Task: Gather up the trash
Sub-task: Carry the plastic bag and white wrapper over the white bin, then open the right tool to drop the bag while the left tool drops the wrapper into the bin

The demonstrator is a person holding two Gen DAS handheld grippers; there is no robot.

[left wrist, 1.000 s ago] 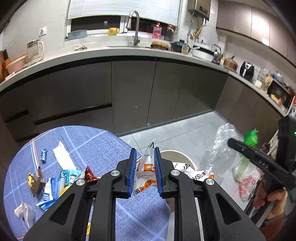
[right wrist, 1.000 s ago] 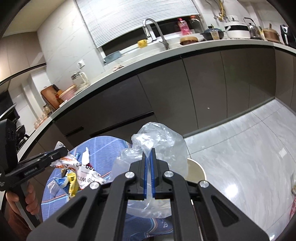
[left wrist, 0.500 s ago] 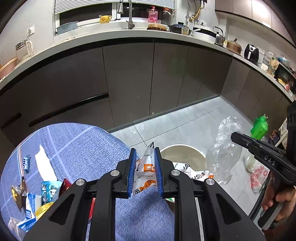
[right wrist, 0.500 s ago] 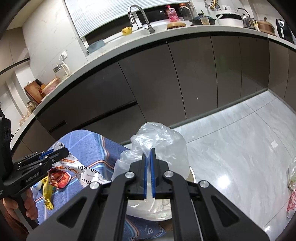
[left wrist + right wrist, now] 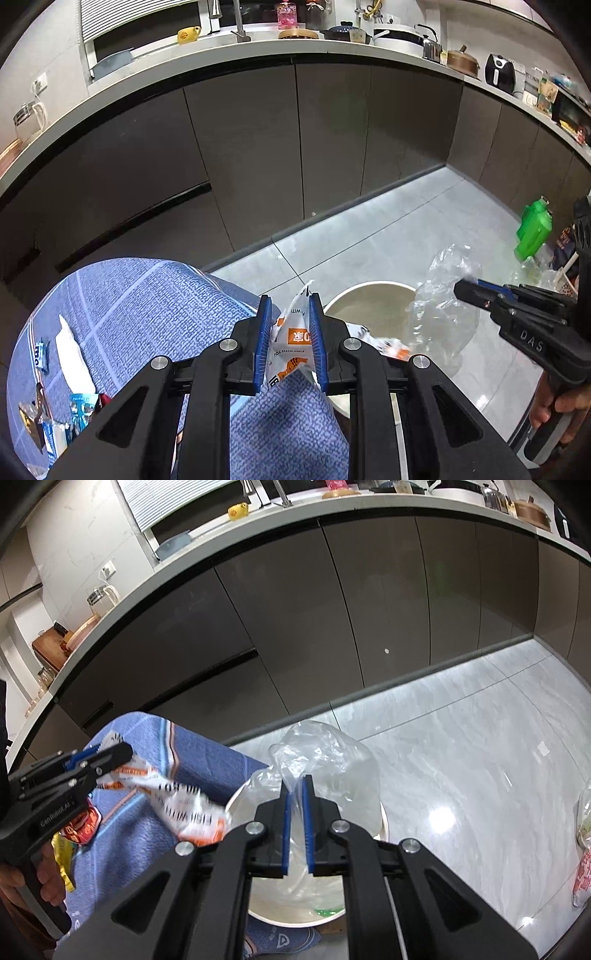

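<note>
My left gripper (image 5: 290,297) is shut on a white and orange snack wrapper (image 5: 295,339), held over the edge of the blue-clothed table (image 5: 147,306) beside the round beige bin (image 5: 373,283). The rest of that wrapper (image 5: 184,805) trails from the left gripper (image 5: 125,751) toward the bin's rim (image 5: 231,801). My right gripper (image 5: 295,779) holds a crumpled clear plastic bag (image 5: 332,760) right above the bin. Its jaws are opening, with a thin fold of the bag still between the blue pads. From the left wrist the right gripper (image 5: 461,291) and bag (image 5: 443,321) hang over the bin's right side.
More litter lies on the table's left: a white tissue (image 5: 72,354), blue packets (image 5: 79,410), a red wrapper (image 5: 83,821) and a yellow one (image 5: 61,856). A green bottle (image 5: 533,229) and a printed bag (image 5: 583,871) sit on the grey tiled floor. Dark cabinets (image 5: 258,147) stand behind.
Both grippers have sunk and moved toward the bin, each with its piece of trash. The right gripper's pads have parted slightly around the bag.
</note>
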